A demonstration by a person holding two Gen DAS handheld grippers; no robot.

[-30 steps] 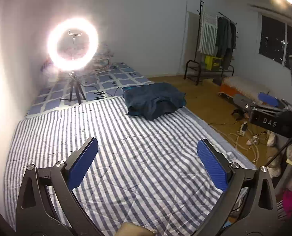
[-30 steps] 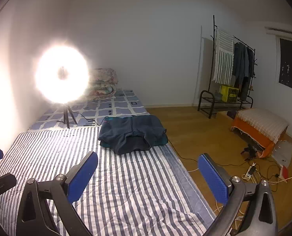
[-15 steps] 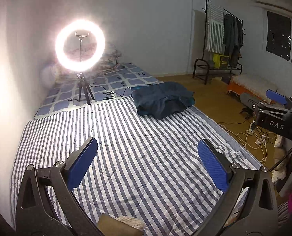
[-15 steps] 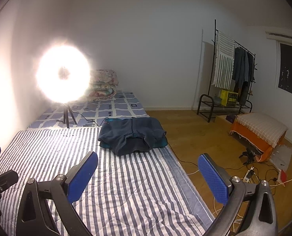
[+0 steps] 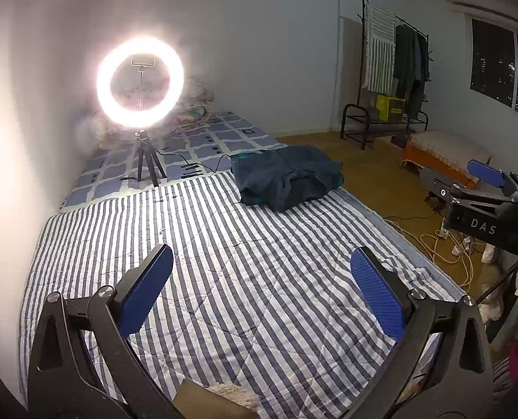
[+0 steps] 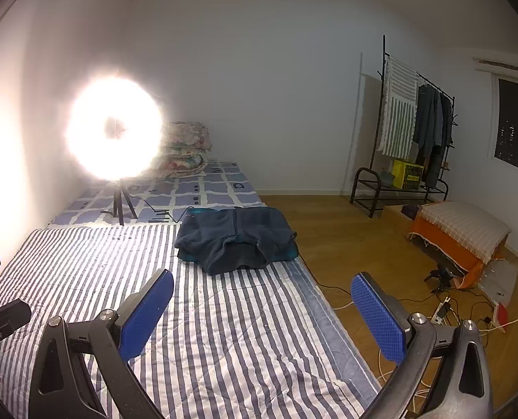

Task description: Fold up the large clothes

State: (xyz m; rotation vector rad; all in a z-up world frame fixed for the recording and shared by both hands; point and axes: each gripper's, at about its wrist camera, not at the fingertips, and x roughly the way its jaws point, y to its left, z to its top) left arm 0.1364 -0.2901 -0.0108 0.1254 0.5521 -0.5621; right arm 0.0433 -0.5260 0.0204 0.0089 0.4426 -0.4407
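Note:
A dark blue garment (image 5: 287, 176) lies folded in a heap at the far right corner of the blue-and-white striped quilt (image 5: 231, 262); it also shows in the right wrist view (image 6: 236, 239). My left gripper (image 5: 260, 293) is open and empty, held above the near part of the quilt, well short of the garment. My right gripper (image 6: 262, 314) is open and empty over the quilt's right edge (image 6: 315, 300), also well short of the garment. The right gripper shows at the right edge of the left wrist view (image 5: 482, 188).
A lit ring light on a tripod (image 5: 140, 82) stands on the checked mattress (image 5: 203, 143) beyond the quilt, its cable (image 6: 161, 211) running toward the garment. Wooden floor (image 6: 346, 237) at right holds cables (image 5: 444, 244), an orange cushion (image 6: 461, 234) and a clothes rack (image 6: 412, 132).
The left wrist view has swung left and pulled slightly back, so the garment and ring light sit more toward the centre. The right gripper has barely moved. Both stay open.

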